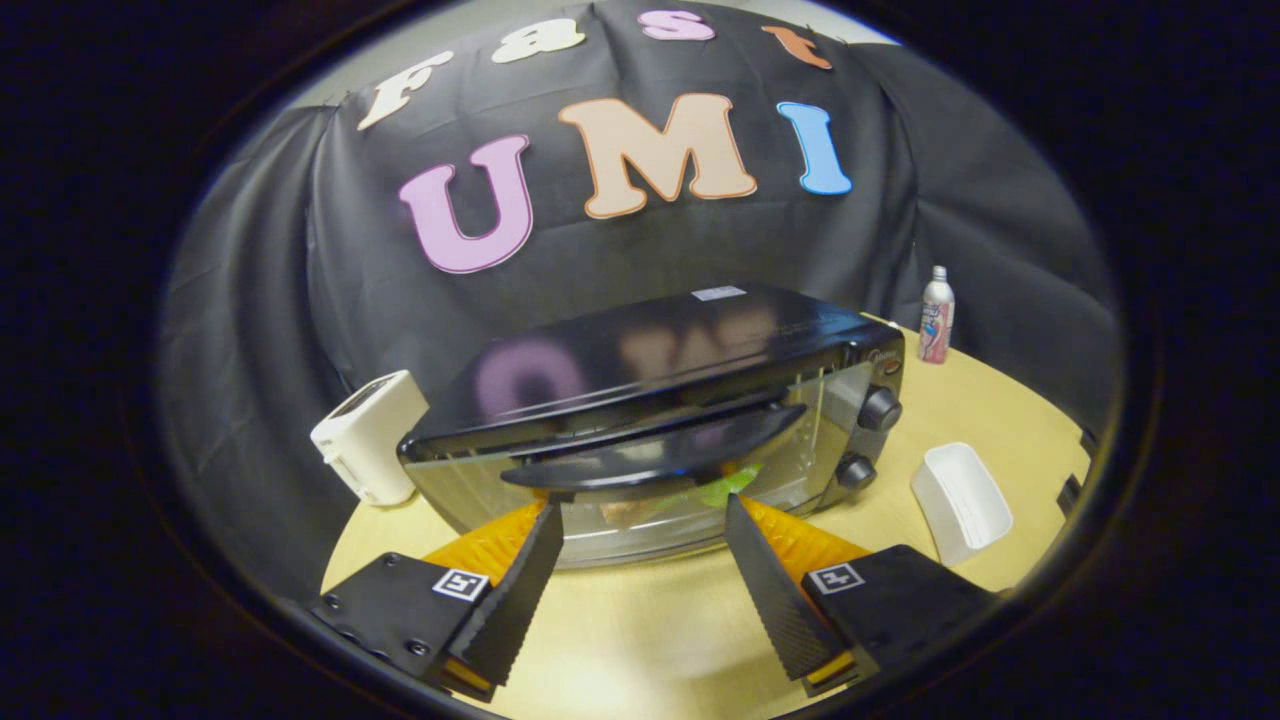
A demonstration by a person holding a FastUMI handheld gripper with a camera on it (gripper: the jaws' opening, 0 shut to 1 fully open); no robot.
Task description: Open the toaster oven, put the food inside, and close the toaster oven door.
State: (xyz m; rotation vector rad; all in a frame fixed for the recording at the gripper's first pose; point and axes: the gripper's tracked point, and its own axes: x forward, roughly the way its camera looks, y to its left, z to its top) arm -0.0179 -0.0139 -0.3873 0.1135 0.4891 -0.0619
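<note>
Down low, the claw (640,515) has its two fingers wide apart, holding nothing. Just ahead sits the black toaster oven (660,420) on the tan desk (640,620), its glass door shut, food (725,487) showing green inside.

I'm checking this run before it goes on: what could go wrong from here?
1. The gripper is open, its fingers close to the toaster oven door handle; a careless push could shove the oven across the table.
2. Food seems to sit behind the glass, and the door looks nearly shut; if left ajar, the task stays unfinished.
3. A wide swing could tip the white container or the bottle.
</note>
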